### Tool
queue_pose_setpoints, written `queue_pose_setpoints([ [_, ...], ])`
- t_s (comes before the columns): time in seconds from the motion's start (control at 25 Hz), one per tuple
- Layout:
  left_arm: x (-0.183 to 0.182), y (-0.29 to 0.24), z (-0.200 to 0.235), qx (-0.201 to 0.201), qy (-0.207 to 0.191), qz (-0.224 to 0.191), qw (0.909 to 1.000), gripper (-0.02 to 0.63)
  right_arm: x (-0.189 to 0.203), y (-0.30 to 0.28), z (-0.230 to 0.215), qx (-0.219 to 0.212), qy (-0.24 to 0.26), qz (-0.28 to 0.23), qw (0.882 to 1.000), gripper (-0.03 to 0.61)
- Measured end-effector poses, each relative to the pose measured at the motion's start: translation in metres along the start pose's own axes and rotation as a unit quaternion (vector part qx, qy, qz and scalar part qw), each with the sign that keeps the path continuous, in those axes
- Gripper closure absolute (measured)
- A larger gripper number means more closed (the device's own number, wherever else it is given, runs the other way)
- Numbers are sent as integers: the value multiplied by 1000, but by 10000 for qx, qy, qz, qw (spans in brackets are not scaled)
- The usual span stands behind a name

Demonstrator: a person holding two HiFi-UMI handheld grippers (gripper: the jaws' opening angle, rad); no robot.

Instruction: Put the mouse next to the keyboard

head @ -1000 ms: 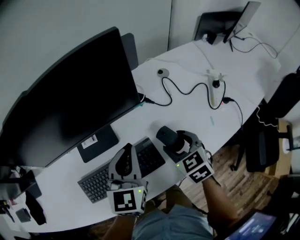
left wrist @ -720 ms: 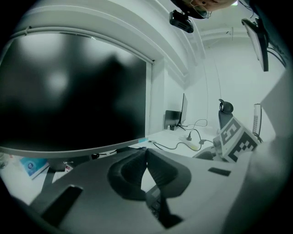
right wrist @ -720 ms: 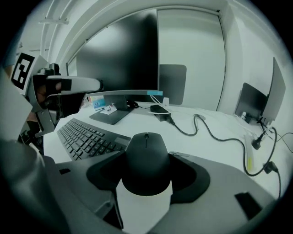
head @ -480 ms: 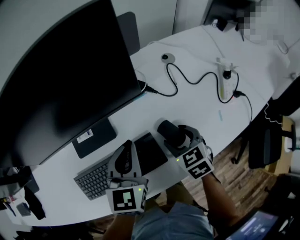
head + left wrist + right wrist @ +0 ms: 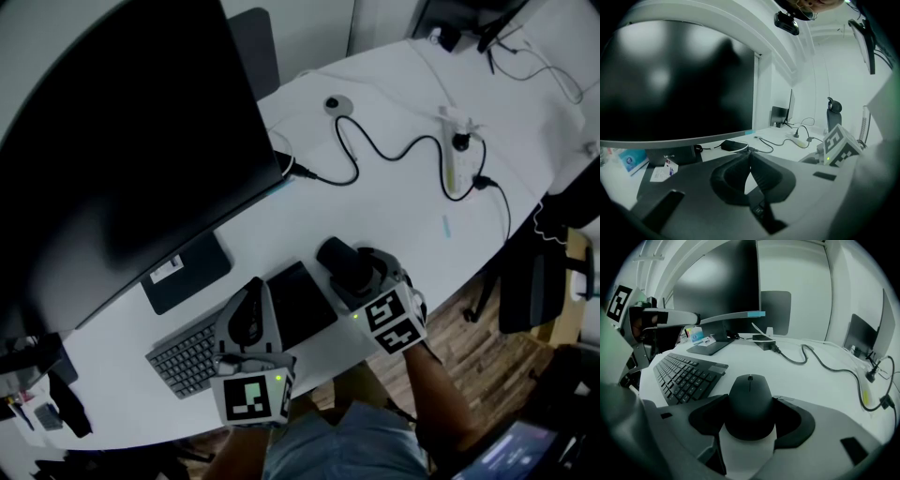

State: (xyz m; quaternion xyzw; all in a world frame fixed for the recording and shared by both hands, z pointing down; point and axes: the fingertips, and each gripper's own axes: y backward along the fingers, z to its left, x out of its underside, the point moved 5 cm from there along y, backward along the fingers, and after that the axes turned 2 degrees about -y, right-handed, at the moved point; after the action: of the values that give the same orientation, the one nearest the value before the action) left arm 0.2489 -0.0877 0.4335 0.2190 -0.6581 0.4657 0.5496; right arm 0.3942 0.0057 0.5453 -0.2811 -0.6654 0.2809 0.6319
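Right hand-held gripper is clamping the mouse btwn its jaws on the counter just beside the keyboard's right end, while my left hand-held gripper is hovering w/ jaws pinched together.

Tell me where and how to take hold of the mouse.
Grip the mouse across its two long flanks, near mid-body, coming from its rear with the wheel end pointing away. The flanks give opposed faces; the domed top would likely slip. The right tool is clamped on it just so.
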Motion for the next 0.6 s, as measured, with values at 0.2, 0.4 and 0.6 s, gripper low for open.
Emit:
queue_pose_setpoints([
  [0.2, -7, 4, -1, 36, -21, -90, 10000, 609, -1, 3, -1, -77, -17, 37, 10000, 224],
  [0.4, -28, 21, 0, 53, -54, -393, 9992, 609, -27, 31, 2, 102, 127, -289, 9995, 209],
  [0.6, -74, 57, 11, -15, -249, -1143, 9931, 609, -99, 84, 40, -108, -101, -1596, 9871, 246],
])
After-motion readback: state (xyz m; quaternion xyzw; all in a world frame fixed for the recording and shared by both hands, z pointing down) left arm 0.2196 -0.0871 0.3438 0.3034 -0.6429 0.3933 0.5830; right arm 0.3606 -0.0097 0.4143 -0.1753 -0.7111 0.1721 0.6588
